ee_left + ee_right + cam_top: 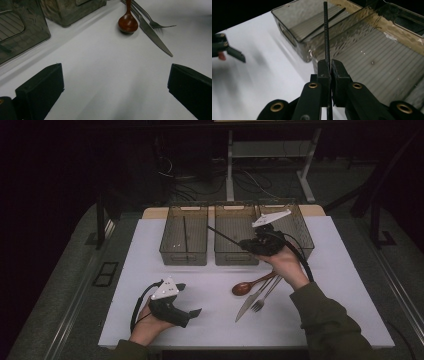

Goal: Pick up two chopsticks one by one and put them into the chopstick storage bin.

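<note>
right gripper [330,65] clamping a thin black chopstick [326,32] above the middle bin [235,237], stick poking out ahead toward the left bin [184,236] (one already lying in there), left gripper [113,82] sitting wide open, spoon [127,23] just ahead

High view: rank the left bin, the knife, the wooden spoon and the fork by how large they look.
1. left bin, clearly largest.
2. knife.
3. wooden spoon and fork: both look shorter than the knife; they overlap, so their order is unsure.
</note>
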`<state>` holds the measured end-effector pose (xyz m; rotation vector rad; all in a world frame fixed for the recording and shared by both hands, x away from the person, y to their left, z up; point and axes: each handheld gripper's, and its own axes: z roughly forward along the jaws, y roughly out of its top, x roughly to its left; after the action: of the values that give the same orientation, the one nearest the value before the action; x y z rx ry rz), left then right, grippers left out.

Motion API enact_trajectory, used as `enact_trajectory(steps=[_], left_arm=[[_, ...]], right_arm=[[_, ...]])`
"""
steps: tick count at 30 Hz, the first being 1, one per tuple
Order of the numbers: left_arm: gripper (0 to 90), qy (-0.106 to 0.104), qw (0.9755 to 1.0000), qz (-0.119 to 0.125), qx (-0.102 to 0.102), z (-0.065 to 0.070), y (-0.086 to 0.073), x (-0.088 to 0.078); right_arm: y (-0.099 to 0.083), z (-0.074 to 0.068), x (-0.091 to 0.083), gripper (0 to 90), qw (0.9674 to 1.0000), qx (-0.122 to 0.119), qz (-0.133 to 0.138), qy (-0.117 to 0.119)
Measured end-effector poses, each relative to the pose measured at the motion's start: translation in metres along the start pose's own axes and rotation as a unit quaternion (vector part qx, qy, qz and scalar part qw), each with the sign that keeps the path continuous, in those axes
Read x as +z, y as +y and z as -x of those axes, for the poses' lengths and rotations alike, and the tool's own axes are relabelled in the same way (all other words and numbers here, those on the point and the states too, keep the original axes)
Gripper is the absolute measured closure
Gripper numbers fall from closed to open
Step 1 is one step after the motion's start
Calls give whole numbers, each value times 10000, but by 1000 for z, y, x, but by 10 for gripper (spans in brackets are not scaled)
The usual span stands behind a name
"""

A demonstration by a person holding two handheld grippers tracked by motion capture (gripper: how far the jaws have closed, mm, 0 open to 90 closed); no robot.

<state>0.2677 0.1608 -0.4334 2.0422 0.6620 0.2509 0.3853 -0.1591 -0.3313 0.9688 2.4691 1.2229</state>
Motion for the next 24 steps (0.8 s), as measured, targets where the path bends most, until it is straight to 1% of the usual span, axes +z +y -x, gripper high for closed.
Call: enact_trajectory(steps=[2, 5, 6, 12, 14, 15, 17, 20, 24], left_arm=[[0, 1, 10000, -5, 7, 0, 0, -1], [0, -7, 10000, 34, -6, 0, 0, -1], [0, -7, 10000, 69, -39, 0, 0, -1], [0, -21, 10000, 67, -10, 0, 0, -1], [0, -19, 10000, 70, -2, 0, 0, -1], [0, -18, 10000, 75, 45, -1, 1, -1], [0, -26, 10000, 78, 19, -1, 1, -1], [0, -39, 9999, 113, 0, -1, 1, -1], [0, -49, 9999, 99, 10, -1, 1, -1]], right_arm=[[7, 0, 6, 851, 10000, 66, -2, -8], [17, 0, 15, 851, 9999, 91, 34, -29], [20, 0, 18, 851, 10000, 89, 8, -35], [39, -2, 37, 851, 9998, 144, -10, -117], [45, -3, 43, 851, 9997, 200, -15, -118], [48, -3, 46, 851, 9997, 201, -25, -153], [53, -4, 53, 851, 9995, 218, -58, -214], [61, -4, 63, 851, 9993, 262, -104, -236], [69, -5, 78, 851, 9989, 298, -194, -297]])
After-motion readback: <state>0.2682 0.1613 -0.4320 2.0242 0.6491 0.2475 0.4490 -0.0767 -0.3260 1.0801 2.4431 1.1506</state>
